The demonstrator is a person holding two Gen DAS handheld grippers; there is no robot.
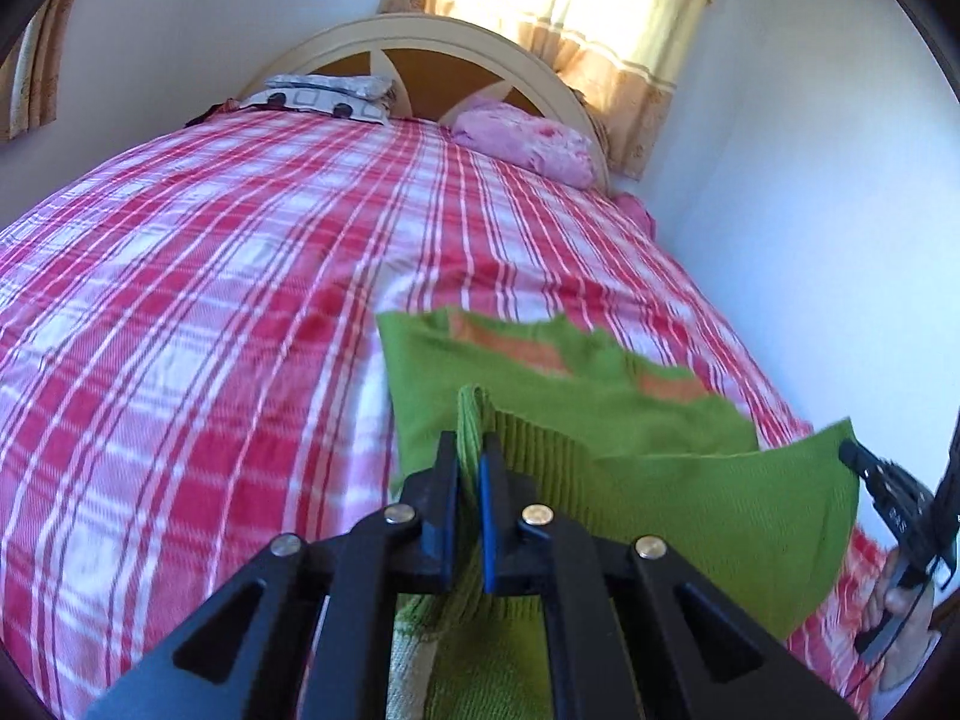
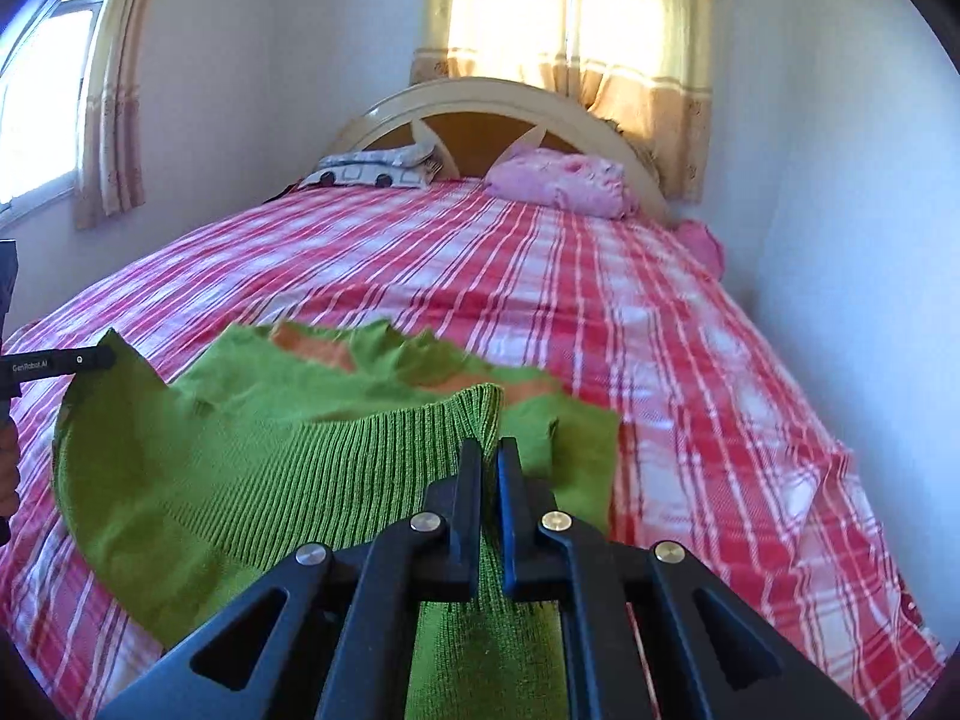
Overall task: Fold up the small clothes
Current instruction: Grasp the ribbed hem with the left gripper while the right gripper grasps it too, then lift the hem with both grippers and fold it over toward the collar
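Clamped between the jaws of the left gripper [image 1: 469,450] is a bunched corner of ribbed hem belonging to the green knit garment [image 1: 600,414], and the pads are seen pressed tight on the cloth in the left wrist view. From that corner the hem is stretched rightward in a raised, sagging band, while the rest of the garment, marked with orange patches, is left lying on the red-and-white checked bedspread [image 1: 210,300] near the foot of the bed. Farther right, the opposite corner of the hem is pinched by the right gripper [image 2: 489,450], whose jaws are likewise closed hard on the ribbed fabric; in the left wrist view its black tip is met at the garment's right edge, with a hand [image 1: 900,606] partly shown behind it. At the head of the bed a patterned pillow [image 2: 372,171] is seen to the left and a pink bundle [image 2: 558,183] to the right, both well apart from the work. The step in hand is judged to be the first fold, with the hem lifted clear by both corners. The next move would call for both corners to be carried forward together, kept level and taut, and laid over the far part of the garment before the grips are released.
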